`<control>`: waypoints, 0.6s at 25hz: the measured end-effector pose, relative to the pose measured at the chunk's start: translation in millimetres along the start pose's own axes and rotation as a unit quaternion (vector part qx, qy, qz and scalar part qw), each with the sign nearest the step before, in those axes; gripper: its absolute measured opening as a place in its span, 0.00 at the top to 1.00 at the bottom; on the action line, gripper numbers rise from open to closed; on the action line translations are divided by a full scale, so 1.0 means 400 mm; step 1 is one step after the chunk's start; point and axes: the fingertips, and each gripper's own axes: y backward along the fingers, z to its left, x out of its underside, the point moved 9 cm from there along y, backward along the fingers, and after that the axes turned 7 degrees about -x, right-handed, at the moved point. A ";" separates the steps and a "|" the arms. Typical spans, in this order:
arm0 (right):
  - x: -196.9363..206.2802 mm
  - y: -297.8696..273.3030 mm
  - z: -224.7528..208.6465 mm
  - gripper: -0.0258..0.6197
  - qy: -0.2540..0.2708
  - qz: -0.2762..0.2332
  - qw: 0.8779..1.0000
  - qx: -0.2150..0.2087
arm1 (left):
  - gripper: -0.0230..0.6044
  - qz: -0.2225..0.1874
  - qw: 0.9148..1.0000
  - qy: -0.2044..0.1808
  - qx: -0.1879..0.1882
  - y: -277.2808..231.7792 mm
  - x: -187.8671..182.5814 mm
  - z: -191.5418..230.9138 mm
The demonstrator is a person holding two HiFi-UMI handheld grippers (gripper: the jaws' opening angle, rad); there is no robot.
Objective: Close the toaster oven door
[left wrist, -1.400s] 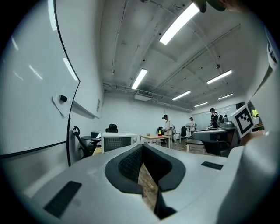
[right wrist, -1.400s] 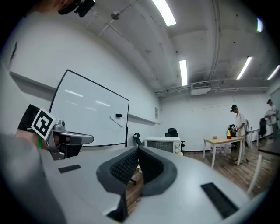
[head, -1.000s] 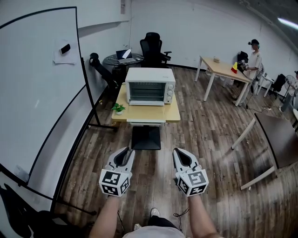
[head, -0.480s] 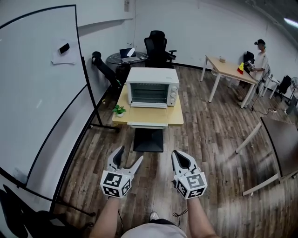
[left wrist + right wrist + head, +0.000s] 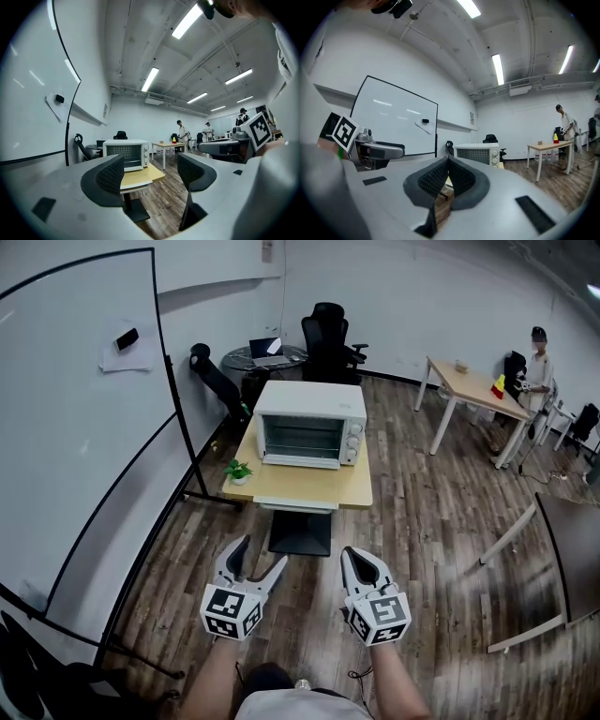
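A white toaster oven (image 5: pixel 309 426) stands on a small light-wood table (image 5: pixel 300 487) several steps ahead of me. Its glass front faces me and looks upright; from this distance I cannot tell whether the door is fully shut. Both grippers hang low over the floor, well short of the table. My left gripper (image 5: pixel 260 557) is open and holds nothing; the oven (image 5: pixel 126 152) shows past its left finger (image 5: pixel 110 176). My right gripper (image 5: pixel 361 559) is shut with nothing in it, and the oven (image 5: pixel 480 153) sits just beyond its pads (image 5: pixel 436 180).
A large whiteboard (image 5: pixel 84 427) on a black stand lines the left side. A small potted plant (image 5: pixel 237 470) sits on the table's left corner. Behind the oven are a black office chair (image 5: pixel 330 334) and a round table with a laptop (image 5: pixel 267 354). A person (image 5: pixel 537 362) sits at a wooden desk (image 5: pixel 473 385) far right.
The left gripper went from shut to open. I have moved a little toward the oven, which now looks slightly larger. The right gripper stays shut.
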 end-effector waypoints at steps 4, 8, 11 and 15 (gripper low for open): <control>-0.007 -0.054 -0.048 0.96 0.004 -0.003 1.000 0.002 | 0.44 0.001 1.000 -0.003 0.002 -0.067 0.000 0.022; -0.002 -0.122 -0.101 0.96 0.005 0.000 1.000 0.011 | 0.44 0.003 1.000 -0.001 0.006 -0.149 0.009 0.064; 0.002 -0.187 -0.147 0.96 0.007 0.003 1.000 0.021 | 0.44 0.003 1.000 0.000 0.009 -0.222 0.017 0.110; 0.008 -0.286 -0.215 0.96 0.008 0.010 0.999 0.039 | 0.44 0.006 1.000 0.003 0.013 -0.328 0.026 0.190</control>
